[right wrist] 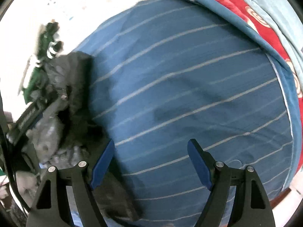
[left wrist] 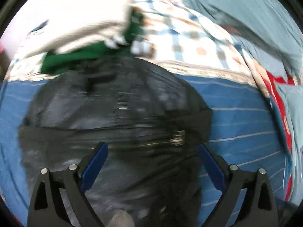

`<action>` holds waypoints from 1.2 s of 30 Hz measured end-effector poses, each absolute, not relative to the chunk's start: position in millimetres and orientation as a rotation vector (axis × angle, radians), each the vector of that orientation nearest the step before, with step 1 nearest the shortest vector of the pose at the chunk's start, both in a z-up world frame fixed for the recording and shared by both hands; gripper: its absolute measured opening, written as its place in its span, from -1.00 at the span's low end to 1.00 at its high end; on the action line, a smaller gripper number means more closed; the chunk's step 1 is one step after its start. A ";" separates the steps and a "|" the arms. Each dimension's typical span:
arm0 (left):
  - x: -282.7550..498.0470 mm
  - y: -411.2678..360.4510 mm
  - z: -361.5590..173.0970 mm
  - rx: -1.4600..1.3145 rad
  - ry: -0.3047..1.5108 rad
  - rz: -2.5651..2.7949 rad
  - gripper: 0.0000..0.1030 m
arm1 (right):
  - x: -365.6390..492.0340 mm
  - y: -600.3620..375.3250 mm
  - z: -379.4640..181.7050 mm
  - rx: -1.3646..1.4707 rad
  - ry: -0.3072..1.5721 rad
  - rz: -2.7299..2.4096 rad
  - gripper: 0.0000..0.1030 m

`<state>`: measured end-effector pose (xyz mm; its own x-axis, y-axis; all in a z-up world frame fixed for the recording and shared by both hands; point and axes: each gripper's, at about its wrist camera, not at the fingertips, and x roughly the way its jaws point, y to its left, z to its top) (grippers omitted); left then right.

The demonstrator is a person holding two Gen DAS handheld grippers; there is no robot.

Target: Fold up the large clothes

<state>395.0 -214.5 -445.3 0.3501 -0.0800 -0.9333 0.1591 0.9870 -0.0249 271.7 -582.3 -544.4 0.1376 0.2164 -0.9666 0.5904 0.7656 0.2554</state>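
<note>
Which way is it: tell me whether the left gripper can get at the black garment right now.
Probably yes. The left gripper is open and points straight at the black garment, which lies spread on the blue sheet with nothing between them, though the view is blurred.

**Materials and Surface Finish**

The dark garment (left wrist: 113, 113) is matt grey-black cloth with a mottled, faded look; blur hides its weave. The bed sheet (right wrist: 180, 75) is smooth blue cloth with thin pale woven stripes, matt. The green garment (left wrist: 75, 56) is matt cloth. The quilt (right wrist: 255, 19) is soft cloth, red and light blue, with a padded surface. Each tool, left tool (left wrist: 153, 147) and right tool (right wrist: 151, 144), has matt black plastic arms, blue matt fingers (left wrist: 94, 166) and bright metal pivot pins.
</note>
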 end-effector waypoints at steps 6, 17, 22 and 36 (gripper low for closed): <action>360.3 -67.7 -406.0 0.071 1.184 0.252 0.89 | 317.7 -557.4 -520.1 0.731 1.396 -0.130 -0.11; 370.0 92.5 -467.1 0.035 1.247 0.586 0.89 | 437.6 -451.0 -536.2 0.507 1.443 0.027 0.25; 378.6 98.0 -477.8 -0.006 1.271 0.553 0.89 | 463.1 -427.1 -602.5 0.473 1.606 -0.016 -0.16; 444.6 85.2 -528.5 0.131 1.316 0.400 0.99 | 441.5 -448.2 -600.3 0.339 1.576 -0.293 -0.87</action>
